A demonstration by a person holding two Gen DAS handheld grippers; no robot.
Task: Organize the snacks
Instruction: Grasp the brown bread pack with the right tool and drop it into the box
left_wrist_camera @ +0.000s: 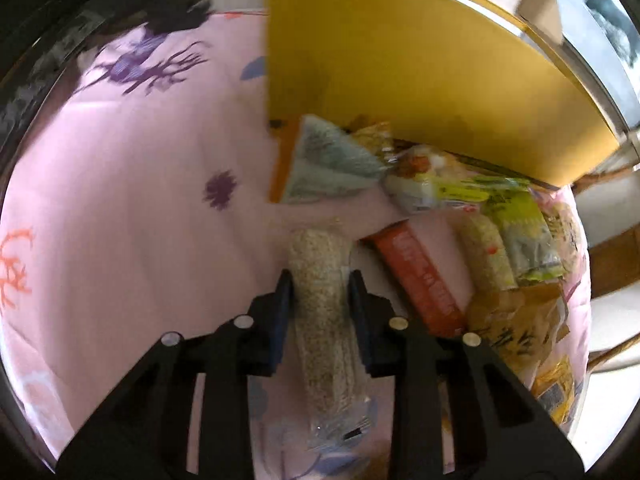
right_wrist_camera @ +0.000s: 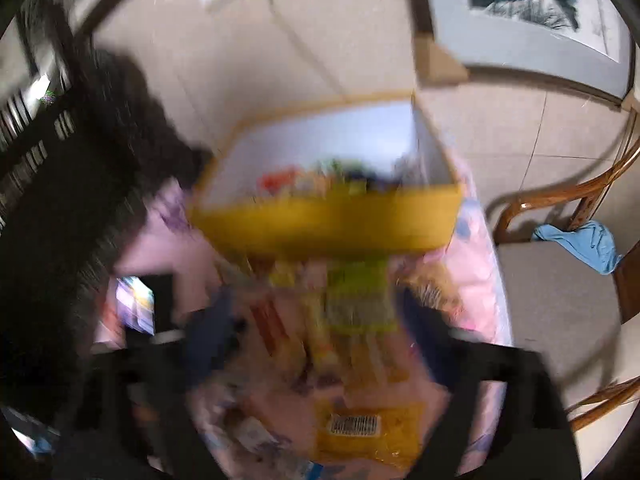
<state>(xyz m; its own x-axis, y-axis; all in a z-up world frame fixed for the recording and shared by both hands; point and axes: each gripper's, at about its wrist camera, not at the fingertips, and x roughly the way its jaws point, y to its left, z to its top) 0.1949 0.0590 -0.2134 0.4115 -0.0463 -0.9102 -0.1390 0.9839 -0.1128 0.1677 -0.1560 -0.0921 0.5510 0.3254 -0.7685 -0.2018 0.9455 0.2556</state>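
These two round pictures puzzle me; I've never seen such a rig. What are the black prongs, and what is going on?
Each picture comes from a small camera on a hand-held gripper, looking along its two fingers. A person carries one gripper in each hand.

In the left view, the left gripper is shut on a clear pack of grain bars lying on a pink flowered bedcover. Beside it lie an orange bar and other snack packs, next to a yellow box.

The right view is blurred. The right gripper stands open over the snacks, holding nothing, facing the yellow box.
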